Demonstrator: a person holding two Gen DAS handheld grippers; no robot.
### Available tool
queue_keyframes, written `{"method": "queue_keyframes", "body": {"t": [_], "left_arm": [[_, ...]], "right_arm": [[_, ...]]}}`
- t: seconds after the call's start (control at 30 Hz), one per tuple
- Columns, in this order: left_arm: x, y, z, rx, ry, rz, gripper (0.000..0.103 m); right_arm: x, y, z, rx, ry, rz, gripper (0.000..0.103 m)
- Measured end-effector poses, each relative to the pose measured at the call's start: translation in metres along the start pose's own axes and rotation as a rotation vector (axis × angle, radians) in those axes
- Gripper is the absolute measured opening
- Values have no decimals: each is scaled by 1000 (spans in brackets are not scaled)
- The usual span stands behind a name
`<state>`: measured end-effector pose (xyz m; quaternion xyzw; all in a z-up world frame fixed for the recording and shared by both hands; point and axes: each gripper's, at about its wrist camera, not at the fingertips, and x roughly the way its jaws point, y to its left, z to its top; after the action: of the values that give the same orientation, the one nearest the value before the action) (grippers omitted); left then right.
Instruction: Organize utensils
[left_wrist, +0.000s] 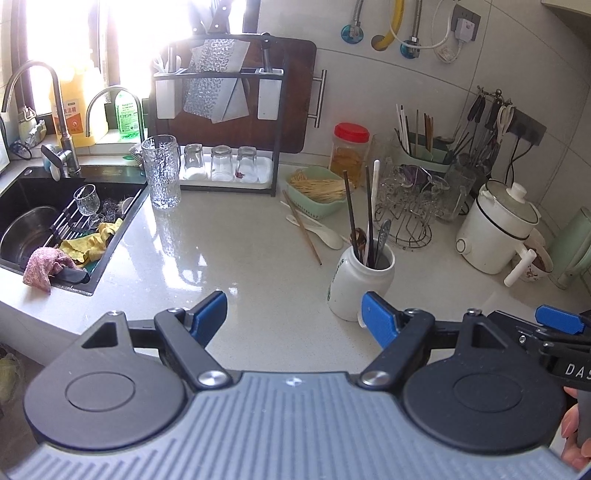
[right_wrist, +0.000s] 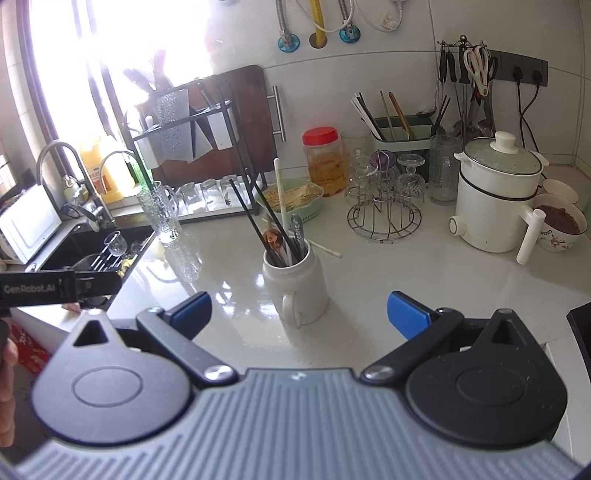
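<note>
Left gripper (left_wrist: 293, 319) and right gripper (right_wrist: 299, 314) are both hovering, jaws standing wide, holding nothing. White mug (right_wrist: 295, 286) of utensils (right_wrist: 280, 236) is sitting on worktop (left_wrist: 240, 240) just ahead of right jaws, beside left gripper's right jaw.

White letters "DAS" stand on the black body of the right gripper (left_wrist: 570, 334), far to the right of the left jaws; the picture edge cuts the word off. "GenRobot.AI" stands in white on the black left gripper (right_wrist: 55, 288), to the left of the right jaws. The orange bottle (left_wrist: 72, 110) and the green bottle (left_wrist: 127, 114), far ahead and left of the left jaws, have labels too small to read.
</note>
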<state>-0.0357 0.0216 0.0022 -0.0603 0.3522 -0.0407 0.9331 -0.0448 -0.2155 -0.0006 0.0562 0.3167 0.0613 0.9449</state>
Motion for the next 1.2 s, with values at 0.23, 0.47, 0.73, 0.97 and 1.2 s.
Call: {"method": "queue_keyframes", "body": {"t": [0.23, 0.47, 0.73, 0.97, 1.2], "left_arm": [[0, -4, -1, 8, 0, -13, 84], [1, 1, 2, -14, 3, -13, 95], [4, 0, 6, 18, -1, 7, 100], [6, -3, 12, 45, 0, 22, 100], [11, -2, 17, 56, 17, 19, 100]], "right_arm": [[-1, -3, -1, 2, 2, -7, 103], [-1, -1, 0, -7, 1, -8, 103], [1, -3, -1, 6, 4, -18, 103], [2, -3, 1, 11, 3, -24, 103], [3, -2, 0, 17, 7, -30, 103]]}}
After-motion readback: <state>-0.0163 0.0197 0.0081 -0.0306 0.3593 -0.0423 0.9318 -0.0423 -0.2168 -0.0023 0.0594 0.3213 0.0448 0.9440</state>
